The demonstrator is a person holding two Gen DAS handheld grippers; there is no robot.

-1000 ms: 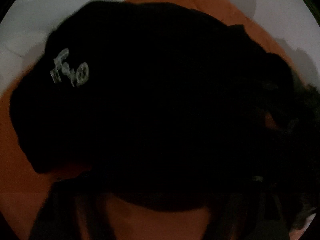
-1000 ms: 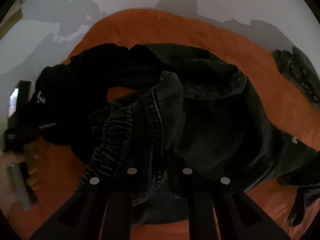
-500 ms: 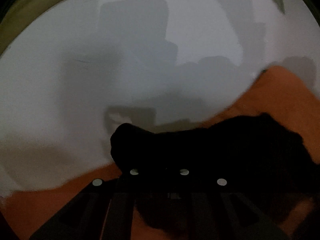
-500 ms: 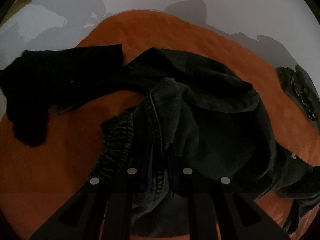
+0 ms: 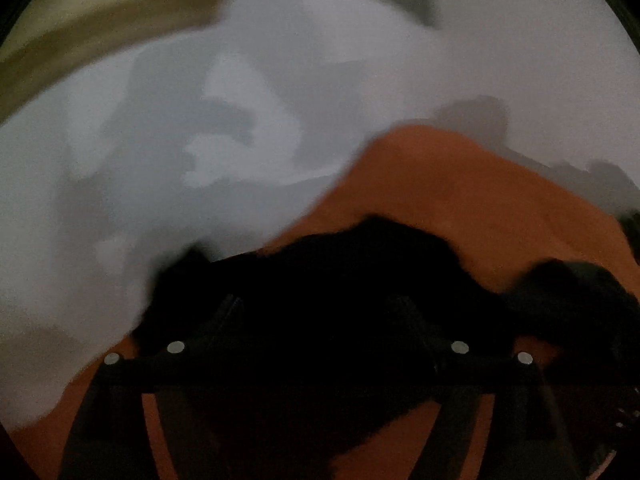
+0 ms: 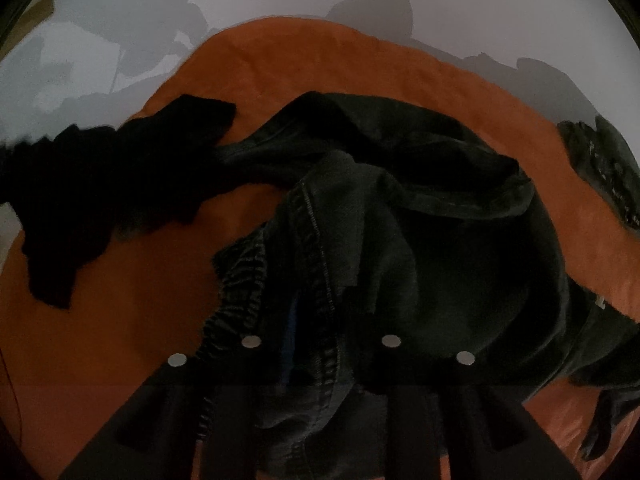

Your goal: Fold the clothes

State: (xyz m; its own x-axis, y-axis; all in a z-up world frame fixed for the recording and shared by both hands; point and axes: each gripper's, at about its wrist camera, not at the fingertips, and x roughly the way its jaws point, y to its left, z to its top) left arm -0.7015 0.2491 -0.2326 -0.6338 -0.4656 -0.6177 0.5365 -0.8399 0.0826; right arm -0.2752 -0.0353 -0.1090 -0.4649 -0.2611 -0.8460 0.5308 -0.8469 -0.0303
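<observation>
Left wrist view, smeared by motion. Left gripper (image 5: 316, 306) released, fingers spread wide, low over a black garment (image 5: 360, 252) at the lower centre; probably so placed to let the cloth settle on the orange cover (image 5: 460, 184) or to reach for a new edge, with no telling which. Right wrist view, sharper. Same black garment at the left of the frame, drawn out in a long rumpled strip toward the left edge, one end tucked under the jeans (image 6: 440, 240). Jeans heaped at centre and lower right, waistband and seam bunched up into the gap of the right gripper (image 6: 320, 344), presumably to anchor or lift that end. Gap filled with denim; impossible to tell whether pinched or merely resting there. No neat fold visible in either garment, both crumpled on the cover. Hidden or unclear: fingertips of the right gripper buried in denim; far end of the black garment cut off by the left rim; lower legs of the jeans trailing out at the lower right; a third dark item (image 6: 600, 168) clipped by the right edge, kind unknown. Pale surface (image 5: 360, 80) beyond the cover, crossed only by soft shadows, upper band of the left view too blurred to read.
</observation>
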